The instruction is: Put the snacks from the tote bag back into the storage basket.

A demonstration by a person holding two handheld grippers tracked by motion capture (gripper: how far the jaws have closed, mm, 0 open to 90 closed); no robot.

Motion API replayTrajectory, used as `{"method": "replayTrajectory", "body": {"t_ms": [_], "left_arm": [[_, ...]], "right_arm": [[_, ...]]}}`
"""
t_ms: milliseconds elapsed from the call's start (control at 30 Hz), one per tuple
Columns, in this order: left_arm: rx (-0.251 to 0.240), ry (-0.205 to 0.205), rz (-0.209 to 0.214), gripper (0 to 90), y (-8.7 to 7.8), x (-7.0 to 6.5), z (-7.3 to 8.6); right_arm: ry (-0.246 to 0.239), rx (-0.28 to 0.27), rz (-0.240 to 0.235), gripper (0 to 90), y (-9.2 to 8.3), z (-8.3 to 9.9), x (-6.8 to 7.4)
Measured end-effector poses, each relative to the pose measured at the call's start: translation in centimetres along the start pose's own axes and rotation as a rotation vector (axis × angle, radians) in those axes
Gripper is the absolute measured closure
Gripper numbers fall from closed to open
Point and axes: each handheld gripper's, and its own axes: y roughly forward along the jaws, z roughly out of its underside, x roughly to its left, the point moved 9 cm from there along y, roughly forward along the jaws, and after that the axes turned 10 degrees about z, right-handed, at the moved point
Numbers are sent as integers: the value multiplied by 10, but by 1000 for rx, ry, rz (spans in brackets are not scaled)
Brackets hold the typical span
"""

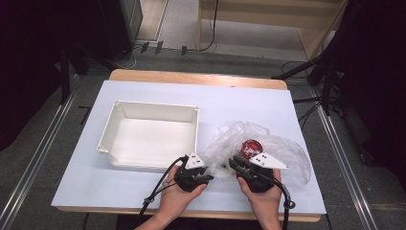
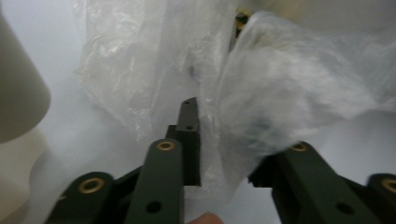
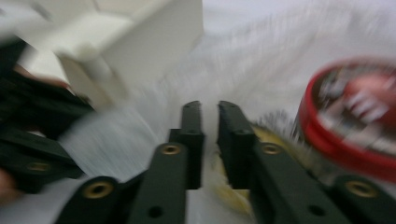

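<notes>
Both hands come in at the near edge of the worktop [image 1: 143, 191], each with a tool. Left tool [image 1: 207, 168] has its jaws partly apart with the thin film of the plastic bag [image 1: 282, 148] between them; in the left gripper view the film drapes over one jaw, and I cannot tell if the pads really press it. Right tool [image 1: 235, 164] has its jaws nearly together, a narrow gap left, at the bag's mouth; whether film is pinched there is too blurred to say.

That bag lies on the right half of the worktop, just beside the white tray [image 1: 149, 111], with a round red tin [image 1: 250, 147] inside it. I judge the bag very light, soft and slippery, easy to tear, so the rim of the mouth is the best place to grip, with both tools well apart. Its tin will probably slide inside. Open room lies in front of the bag and to its right; the tray wall stands close on the left.
</notes>
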Motion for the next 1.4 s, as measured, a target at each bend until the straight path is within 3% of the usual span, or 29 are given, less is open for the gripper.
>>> {"method": "replayTrajectory", "body": {"t_ms": [67,233,300,433,467,500,567,633,700,733,800,867,933,1033,1133,1233,1267,1333,1400], "left_arm": [[-20,32,26,615,-2,-5,-1],[-91,75,71,465,-9,-15,-8],[-138,84,75,379,-13,-21,-14],[-221,110,66,250,-18,-33,-31],[-226,111,45,270,-17,-32,-32],[-222,106,12,344,-15,-29,-32],[-149,77,-45,588,-7,-16,-23],[-81,30,-32,758,0,-7,-13],[-51,-26,-13,818,4,-1,-8],[-53,-21,-31,831,3,0,-9],[-27,-7,-54,842,6,1,-6],[-9,12,-77,844,8,0,-6],[-5,10,-80,843,8,0,-5],[-2,-9,-70,836,9,1,-5],[9,7,-75,832,9,0,-4],[11,13,-76,830,10,-1,-4],[9,10,-75,830,10,0,-4],[7,8,-74,830,10,0,-4],[6,9,-78,830,9,0,-4]], "right_arm": [[-4,74,3,900,15,15,-5],[-48,173,20,900,32,37,-4],[-68,190,25,900,36,42,-1],[-56,182,15,900,36,43,-1],[-49,182,11,900,36,43,-1],[-44,181,7,900,36,43,-1],[-39,176,0,887,33,44,-2],[-45,151,-22,833,25,41,-1],[-52,91,-37,799,9,31,-2],[-65,49,-42,789,-1,24,-4],[-86,-42,-20,770,-22,7,-13],[-90,-133,35,717,-39,-13,-29],[-34,-208,132,610,-51,-36,-57],[73,-251,249,429,-52,-52,-98],[155,-185,283,355,-33,-43,-129],[205,-88,285,351,-6,-22,-151],[220,-55,275,391,2,-15,-156],[240,-1,242,554,15,-2,-159],[210,65,258,702,25,12,-161]]}}
